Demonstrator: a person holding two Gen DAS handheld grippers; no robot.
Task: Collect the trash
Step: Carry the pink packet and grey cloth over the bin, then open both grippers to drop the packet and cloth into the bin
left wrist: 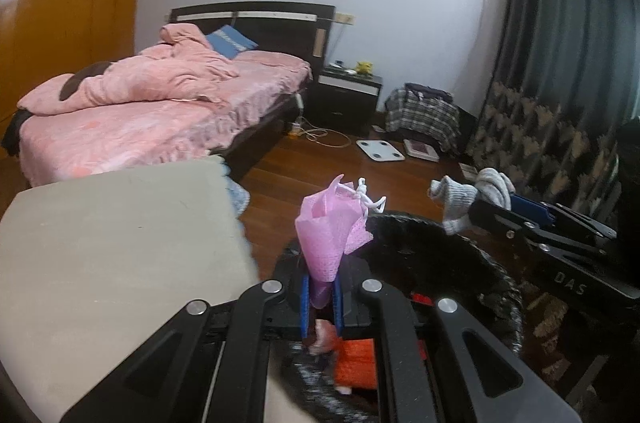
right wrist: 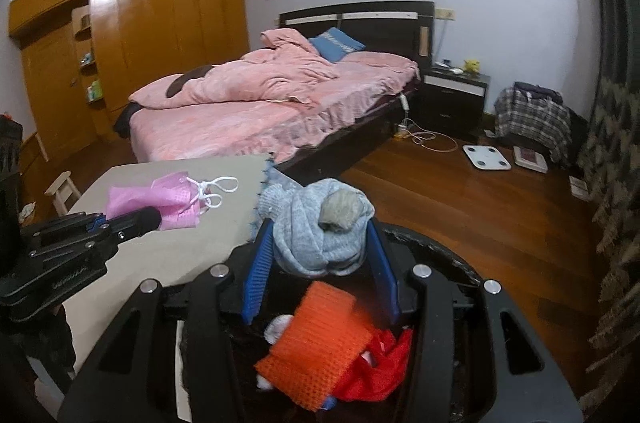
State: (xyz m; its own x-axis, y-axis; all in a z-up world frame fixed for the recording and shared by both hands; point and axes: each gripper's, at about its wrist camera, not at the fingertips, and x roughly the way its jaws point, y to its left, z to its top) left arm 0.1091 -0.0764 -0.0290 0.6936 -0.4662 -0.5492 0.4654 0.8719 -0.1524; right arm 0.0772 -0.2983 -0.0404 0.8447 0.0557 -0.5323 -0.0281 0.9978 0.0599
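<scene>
My left gripper (left wrist: pixel 321 289) is shut on a pink face mask (left wrist: pixel 330 235) with white ear loops, held just over the near rim of a round black bin (left wrist: pixel 492 263). The mask also shows in the right wrist view (right wrist: pixel 160 201), above the beige table (right wrist: pixel 160 255). My right gripper (right wrist: pixel 320 255) is shut on a balled grey sock bundle (right wrist: pixel 320 227), held above the bin; the bundle shows in the left wrist view (left wrist: pixel 468 197). Inside the bin lie an orange mesh cloth (right wrist: pixel 316 343) and red fabric (right wrist: pixel 380 367).
A beige table (left wrist: pixel 120 263) stands left of the bin. Beyond are a bed with pink bedding (right wrist: pixel 280 103), a dark nightstand (right wrist: pixel 454 95), a white scale (right wrist: pixel 486 157) on the wood floor, a plaid bag (right wrist: pixel 532 119), curtains at right and a wooden wardrobe (right wrist: pixel 140 35).
</scene>
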